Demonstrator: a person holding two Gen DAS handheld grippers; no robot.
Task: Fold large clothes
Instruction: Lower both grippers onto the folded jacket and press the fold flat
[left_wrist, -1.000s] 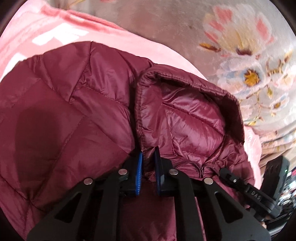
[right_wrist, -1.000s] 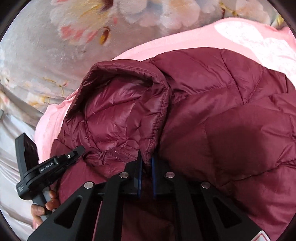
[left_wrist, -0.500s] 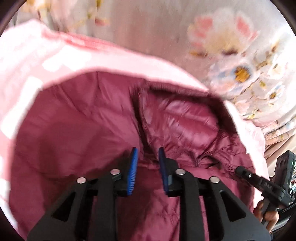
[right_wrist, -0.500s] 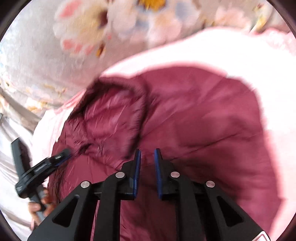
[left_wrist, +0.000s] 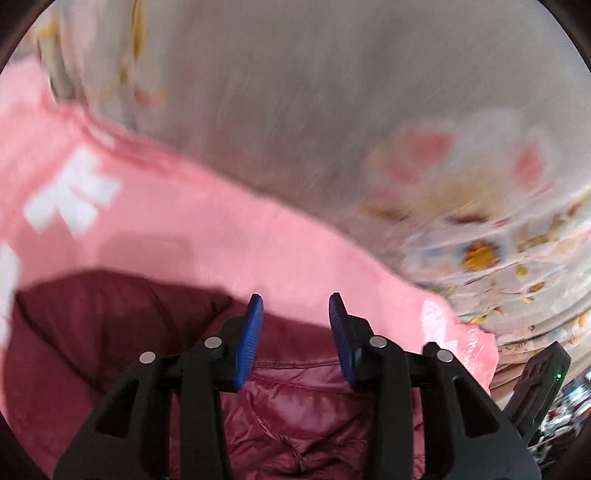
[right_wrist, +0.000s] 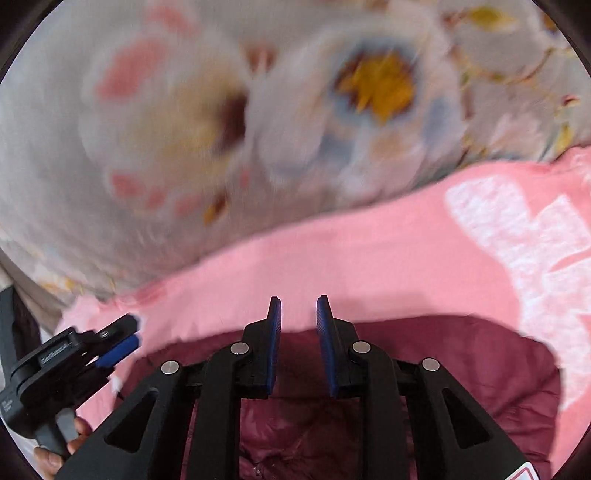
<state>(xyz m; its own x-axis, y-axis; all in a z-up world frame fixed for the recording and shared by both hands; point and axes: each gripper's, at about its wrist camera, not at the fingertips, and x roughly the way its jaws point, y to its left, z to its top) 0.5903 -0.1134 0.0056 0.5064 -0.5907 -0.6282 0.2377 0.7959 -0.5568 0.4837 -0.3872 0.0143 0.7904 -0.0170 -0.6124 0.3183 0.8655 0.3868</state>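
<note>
A maroon puffer jacket (left_wrist: 303, 417) lies folded on a pink cloth with white print (left_wrist: 221, 240). It fills only the bottom of both wrist views, and the hood lining shows below the fingers (right_wrist: 295, 435). My left gripper (left_wrist: 295, 306) hovers above the jacket's far edge with its jaws opening and nothing between the blue pads. My right gripper (right_wrist: 299, 306) also stands open and empty above the jacket (right_wrist: 461, 369). The left gripper (right_wrist: 127, 334) also shows at the left of the right wrist view, held by a hand (right_wrist: 55, 454).
A grey bedspread with large pink and yellow flowers (left_wrist: 369, 110) (right_wrist: 184, 129) stretches beyond the pink cloth (right_wrist: 369, 258). The right gripper's black body with a green light (left_wrist: 543, 384) sits at the right edge of the left wrist view. Both pictures are blurred by motion.
Both grippers let go of the jacket near the hood, opened and lifted up and away. The jacket has dropped to the bottom of both views, and more pink cloth and bedspread show.
</note>
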